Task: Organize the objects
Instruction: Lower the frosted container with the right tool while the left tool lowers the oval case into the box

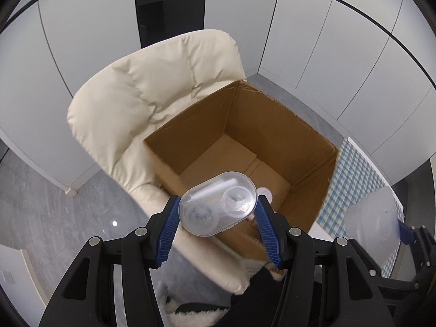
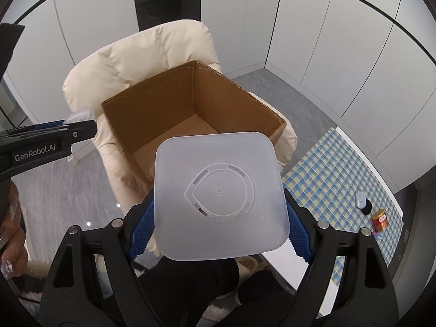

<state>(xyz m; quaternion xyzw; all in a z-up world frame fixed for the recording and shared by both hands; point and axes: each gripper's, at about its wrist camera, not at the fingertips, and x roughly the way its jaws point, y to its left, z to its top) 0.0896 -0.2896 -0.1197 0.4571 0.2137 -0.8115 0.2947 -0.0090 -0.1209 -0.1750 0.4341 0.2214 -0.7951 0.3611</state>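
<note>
So my left tongs [image 1: 218, 212] are pinching a clear oval case [image 1: 218, 203] by its two ends, blue pads tight on it, and I can see a couple of round cups and a little white stick through the lid. It sits in the air just over the near edge of the cardboard box [image 1: 245, 125]. My right tongs [image 2: 220, 218] are clamped on a frosted square container [image 2: 220, 196], flat side facing the camera with a round moulded ring in the middle, also hanging in front of the box's near rim. The box is open on top and parked on a cream padded armchair [image 1: 130, 103]. Off to the right there's the surface with a blue and yellow checked cloth [image 2: 335, 169], and on it a small red and gold jar [image 2: 380, 219], a black round thing and a pale little bottle, all well apart from the box. White wall panels behind everything.
</note>
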